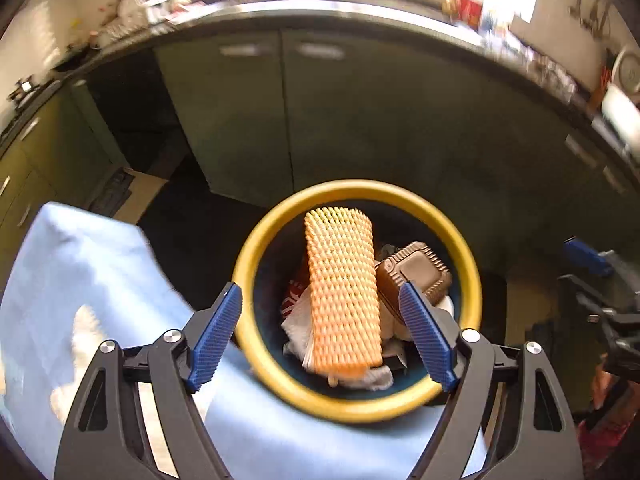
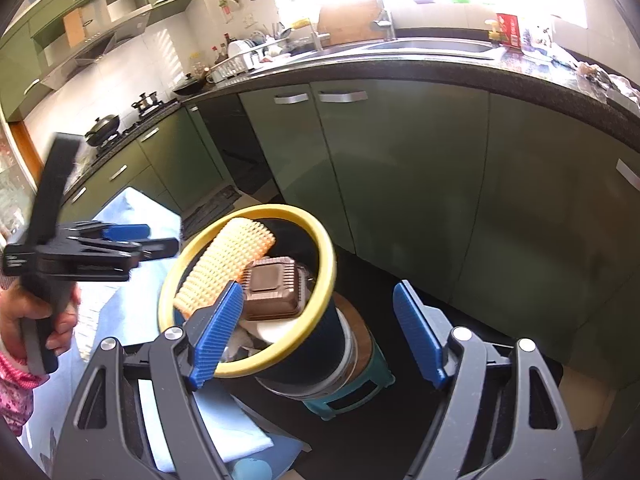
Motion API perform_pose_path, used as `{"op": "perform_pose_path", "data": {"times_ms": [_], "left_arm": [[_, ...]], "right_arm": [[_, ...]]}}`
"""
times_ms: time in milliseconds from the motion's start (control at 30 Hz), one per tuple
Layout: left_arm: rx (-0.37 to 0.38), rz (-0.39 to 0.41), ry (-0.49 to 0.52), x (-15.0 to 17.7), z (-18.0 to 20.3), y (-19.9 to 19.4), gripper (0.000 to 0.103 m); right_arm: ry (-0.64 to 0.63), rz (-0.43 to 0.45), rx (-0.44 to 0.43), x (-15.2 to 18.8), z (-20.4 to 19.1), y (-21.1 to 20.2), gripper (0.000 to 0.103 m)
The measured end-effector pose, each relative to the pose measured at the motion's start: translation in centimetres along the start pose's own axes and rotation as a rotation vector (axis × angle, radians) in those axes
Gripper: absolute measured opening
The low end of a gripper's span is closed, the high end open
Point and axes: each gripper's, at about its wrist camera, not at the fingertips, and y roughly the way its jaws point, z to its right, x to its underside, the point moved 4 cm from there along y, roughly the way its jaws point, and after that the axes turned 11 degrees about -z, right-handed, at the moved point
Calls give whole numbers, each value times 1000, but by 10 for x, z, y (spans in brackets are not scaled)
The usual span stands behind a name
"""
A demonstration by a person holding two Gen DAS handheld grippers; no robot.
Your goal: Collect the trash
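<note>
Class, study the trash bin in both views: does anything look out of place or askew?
Yes. The orange foam net sleeve leans tilted, its top poking past the yellow rim of the bin rather than lying inside. The bin itself sits perched on a small teal stool.

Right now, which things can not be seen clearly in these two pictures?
- Bin bottom: both views, hidden under foam net, brown tray and paper.
- Countertop items: left wrist view, motion blur and glare.
- Right gripper: left wrist view, cut by the edge.
- Stool: right wrist view, mostly behind the bin.
</note>
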Motion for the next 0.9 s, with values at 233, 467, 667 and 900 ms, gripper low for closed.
{"op": "perform_pose_path", "data": {"times_ms": [233, 467, 667, 900], "left_arm": [[-182, 260, -173, 98, -31, -122, 98], [-364, 367, -484, 240, -79, -214, 98], [-532, 407, -679, 347, -104, -267, 98], [-575, 478, -798, 429, -105, -314, 98]], "right_arm": [[-138, -1, -88, 10, -55, -13, 78], [-294, 16, -149, 27, -117, -33, 85], [-390, 79, -153, 42, -157, -67, 96], [-464, 147, -141, 57, -185, -108, 96]]}}
